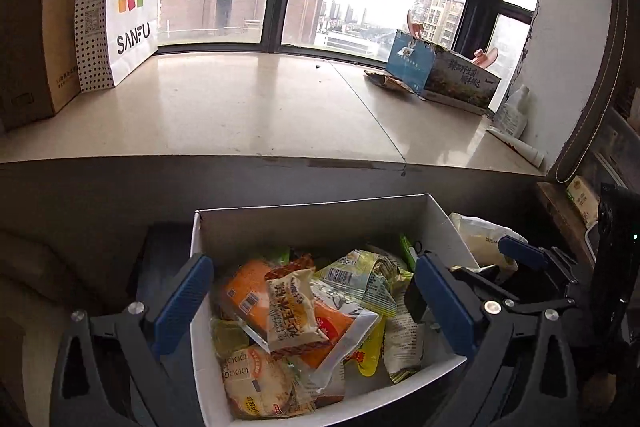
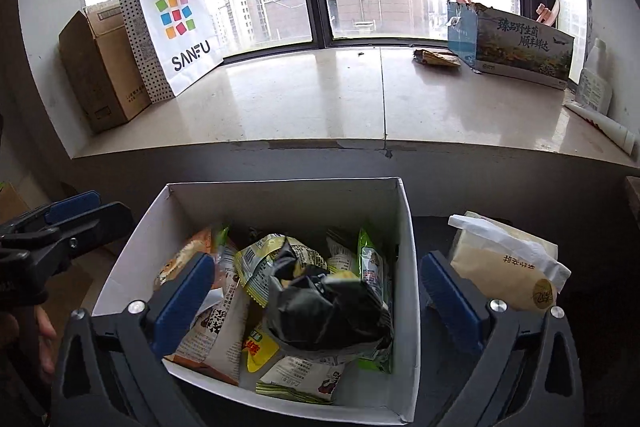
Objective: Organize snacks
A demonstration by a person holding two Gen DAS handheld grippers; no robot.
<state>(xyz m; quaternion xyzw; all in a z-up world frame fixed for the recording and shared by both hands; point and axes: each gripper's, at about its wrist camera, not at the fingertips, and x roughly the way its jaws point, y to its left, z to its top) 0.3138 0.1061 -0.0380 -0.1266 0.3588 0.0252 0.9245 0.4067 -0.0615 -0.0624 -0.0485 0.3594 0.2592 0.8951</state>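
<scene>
A white open box [image 1: 304, 223] [image 2: 280, 199] holds several snack packets: an orange packet [image 1: 248, 291], a cream packet [image 1: 292, 311], a green-yellow packet [image 1: 360, 279] and a crumpled black packet [image 2: 324, 307]. My left gripper [image 1: 316, 307] is open and empty, its jaws straddling the box above the snacks. My right gripper [image 2: 316, 307] is open and empty, hovering over the same box. The right gripper also shows at the right of the left wrist view [image 1: 532, 259], and the left gripper at the left of the right wrist view [image 2: 60, 223]. A beige bagged snack [image 2: 504, 267] [image 1: 480, 235] lies outside, right of the box.
A stone windowsill [image 1: 248, 107] [image 2: 320, 99] runs behind the box. On it stand a white SANFU paper bag [image 1: 120, 7] [image 2: 176, 23], a cardboard box [image 2: 100, 67], a printed carton [image 1: 448, 71] [image 2: 516, 43], a loose wrapper [image 2: 436, 58] and a white bottle [image 2: 596, 83].
</scene>
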